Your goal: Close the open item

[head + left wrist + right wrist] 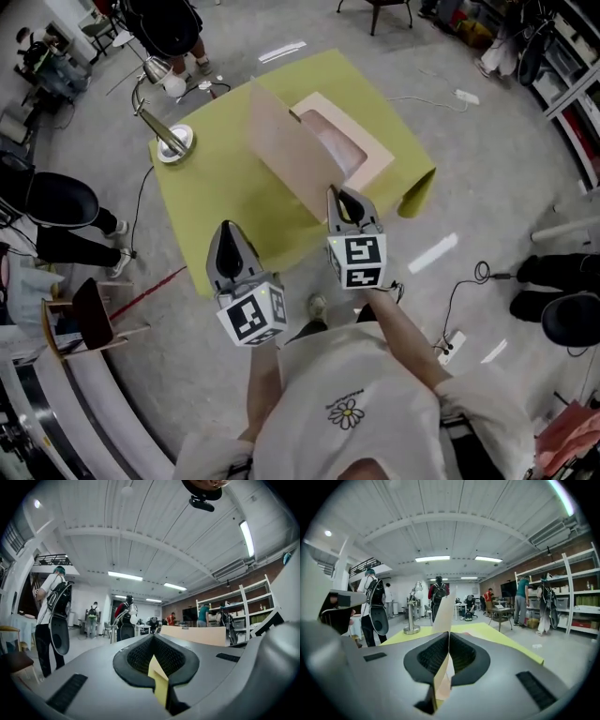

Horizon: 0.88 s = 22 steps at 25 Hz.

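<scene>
While the right gripper [339, 197] is pinching the upright tan cardboard lid [291, 155] of the shallow pink box [375, 161] on the yellow-green table [216, 183], the left gripper [228, 230] is hovering shut and empty (short of the table); held at one edge, that thin flap is risking slipping or buckling.

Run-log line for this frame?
right gripper: shut on lid near edge | left gripper: shut, empty, over yellow table | lid: raised | box: open, not yet closed
</scene>
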Motion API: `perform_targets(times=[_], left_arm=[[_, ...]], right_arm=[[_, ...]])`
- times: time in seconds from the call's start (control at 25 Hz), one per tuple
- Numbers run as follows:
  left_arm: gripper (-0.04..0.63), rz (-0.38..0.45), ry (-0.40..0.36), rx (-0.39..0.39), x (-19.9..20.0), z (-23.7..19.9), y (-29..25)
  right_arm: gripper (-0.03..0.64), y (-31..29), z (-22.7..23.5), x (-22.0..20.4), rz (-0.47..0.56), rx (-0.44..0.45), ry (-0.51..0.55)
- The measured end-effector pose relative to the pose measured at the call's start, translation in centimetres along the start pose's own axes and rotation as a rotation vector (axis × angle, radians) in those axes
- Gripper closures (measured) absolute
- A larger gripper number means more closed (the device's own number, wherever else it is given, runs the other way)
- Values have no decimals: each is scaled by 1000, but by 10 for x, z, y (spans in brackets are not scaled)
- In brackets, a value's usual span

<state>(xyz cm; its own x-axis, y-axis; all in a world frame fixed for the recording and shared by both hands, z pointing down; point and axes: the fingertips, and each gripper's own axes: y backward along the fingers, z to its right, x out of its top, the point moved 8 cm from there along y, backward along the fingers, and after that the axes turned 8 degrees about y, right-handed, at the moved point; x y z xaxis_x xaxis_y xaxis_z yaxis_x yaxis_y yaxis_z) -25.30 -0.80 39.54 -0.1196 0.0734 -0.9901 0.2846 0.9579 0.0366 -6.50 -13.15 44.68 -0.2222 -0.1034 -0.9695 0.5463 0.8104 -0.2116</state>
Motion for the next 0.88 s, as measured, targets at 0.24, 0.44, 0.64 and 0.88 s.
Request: perform_targets(times=[0.24, 0.44, 0.64, 0.88], left_arm=[[581, -5, -30, -67, 0, 31, -18], [581, -34, -33, -102, -9, 47, -26], [581, -54, -56, -116, -18, 55, -29], [581, -79, -59, -109, -27, 55, -40]], right_arm=[[601, -10, 45, -17, -53, -91, -80], [600, -24, 78, -40, -126, -145, -231], [600, -35, 106, -64, -206, -185, -310], [594, -53, 123, -83, -290, -211, -337]])
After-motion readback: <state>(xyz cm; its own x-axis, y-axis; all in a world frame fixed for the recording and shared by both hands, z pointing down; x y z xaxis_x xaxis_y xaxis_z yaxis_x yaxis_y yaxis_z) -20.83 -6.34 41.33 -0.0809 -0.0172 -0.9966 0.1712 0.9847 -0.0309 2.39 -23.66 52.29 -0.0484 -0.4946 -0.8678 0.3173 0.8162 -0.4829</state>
